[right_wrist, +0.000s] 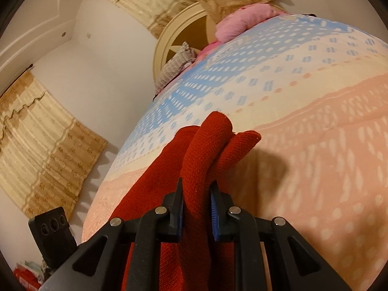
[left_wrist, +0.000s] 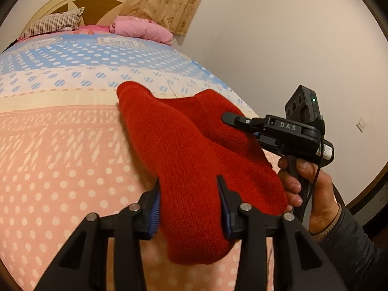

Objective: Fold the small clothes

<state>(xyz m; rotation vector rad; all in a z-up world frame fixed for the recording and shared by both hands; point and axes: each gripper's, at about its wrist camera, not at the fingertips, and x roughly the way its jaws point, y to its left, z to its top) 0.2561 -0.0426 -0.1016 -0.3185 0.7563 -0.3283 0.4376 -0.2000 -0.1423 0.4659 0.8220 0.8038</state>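
Note:
A red knitted garment (left_wrist: 184,145) hangs bunched above the patterned bed cover (left_wrist: 60,157). My left gripper (left_wrist: 189,186) is shut on its near end, and the blue pads press on a thick roll of the knit from both sides. Farther right, my right gripper (left_wrist: 232,121) reaches into the same garment from the side, held by a person's hand (left_wrist: 312,194). In the right wrist view the right gripper (right_wrist: 196,186) is shut on several folds of the red garment (right_wrist: 194,145), which stick out past its fingertips over the bed cover (right_wrist: 315,145).
A striped pillow (left_wrist: 53,21) and a pink bundle (left_wrist: 140,30) lie at the head of the bed by the round headboard (left_wrist: 97,0). Curtains (right_wrist: 43,145) hang on the wall beside the bed. Red and light items (right_wrist: 24,276) lie low at the left.

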